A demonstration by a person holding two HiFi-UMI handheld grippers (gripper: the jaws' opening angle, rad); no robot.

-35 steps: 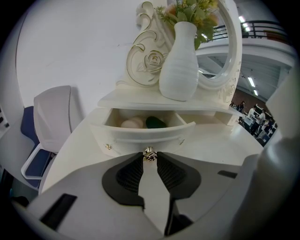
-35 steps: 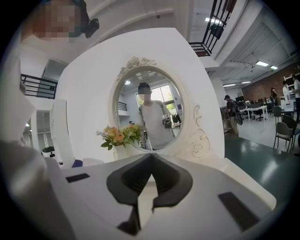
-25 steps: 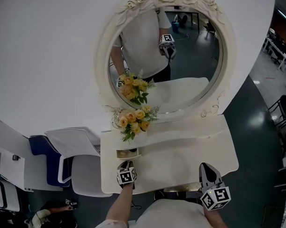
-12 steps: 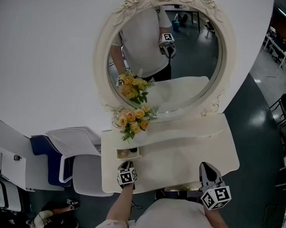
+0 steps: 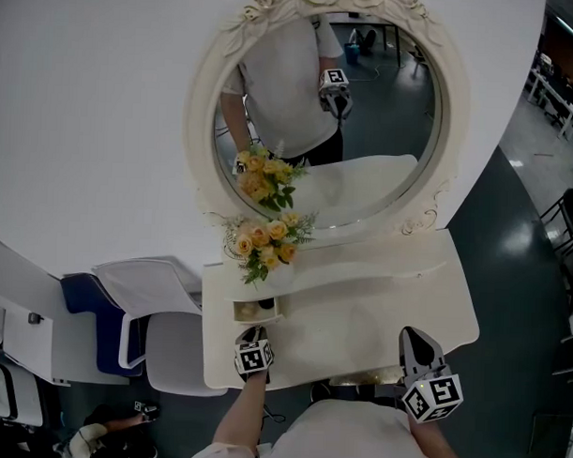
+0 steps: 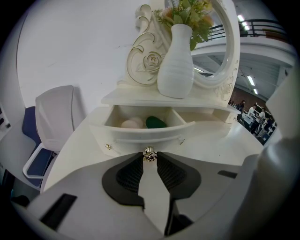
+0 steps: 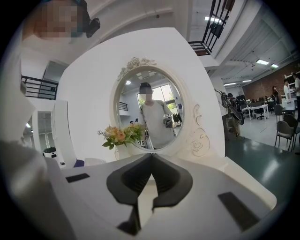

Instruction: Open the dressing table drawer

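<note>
The cream dressing table (image 5: 358,334) has a small drawer (image 5: 257,309) under its left shelf, and it stands pulled out. In the left gripper view the drawer front (image 6: 140,136) curves toward me with its small metal knob (image 6: 149,154) at the middle. My left gripper (image 6: 149,157) is shut on that knob, its dark pads (image 6: 131,173) pinching it from both sides. A pale round thing (image 6: 131,123) and a green thing (image 6: 155,122) lie inside the drawer. My right gripper (image 7: 151,155) is shut on nothing and hovers at the table's front right (image 5: 412,339).
A white vase (image 6: 176,63) of yellow flowers (image 5: 265,243) stands on the shelf right above the drawer. The oval mirror (image 5: 333,112) rises behind it against a white wall. White and blue chairs (image 5: 137,336) stand left of the table.
</note>
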